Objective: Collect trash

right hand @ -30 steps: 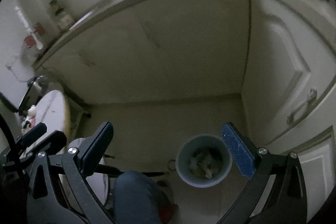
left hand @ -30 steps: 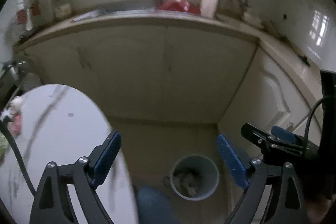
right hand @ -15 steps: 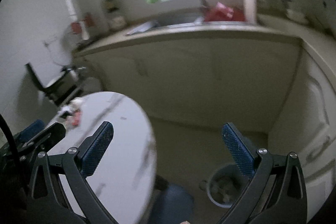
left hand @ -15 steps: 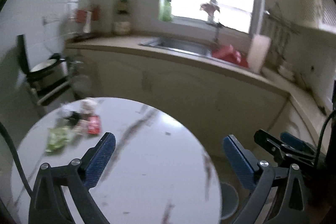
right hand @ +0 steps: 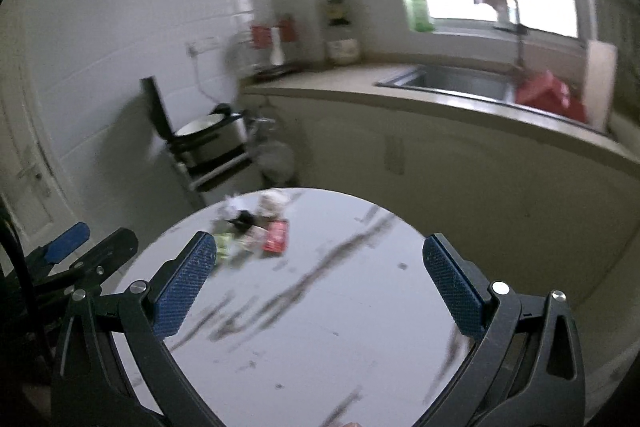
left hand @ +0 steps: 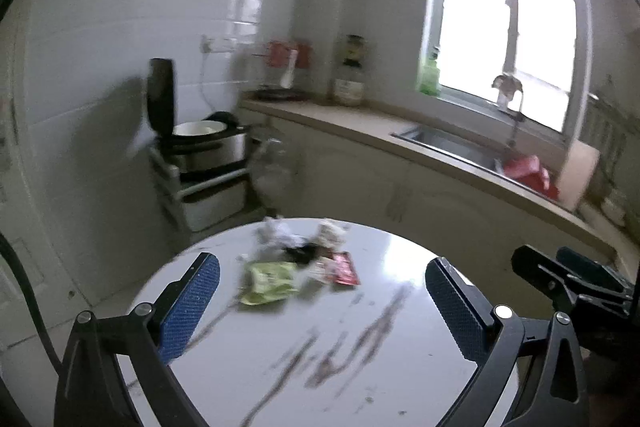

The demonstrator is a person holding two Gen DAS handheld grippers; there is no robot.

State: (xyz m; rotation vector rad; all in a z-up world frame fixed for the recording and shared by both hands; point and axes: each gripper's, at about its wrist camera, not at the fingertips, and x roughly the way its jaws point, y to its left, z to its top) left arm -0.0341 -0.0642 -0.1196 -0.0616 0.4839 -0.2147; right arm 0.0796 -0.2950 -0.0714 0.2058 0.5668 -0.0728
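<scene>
Reaching for the litter is your step now; your left gripper [left hand: 322,291] and right gripper [right hand: 319,273] both gape wide, holding nothing; the trash pile [left hand: 298,259] lies mid-frame at the far edge of the round table [left hand: 360,347]; next, advance and straddle one piece; blur hides what the crumpled scraps are
</scene>
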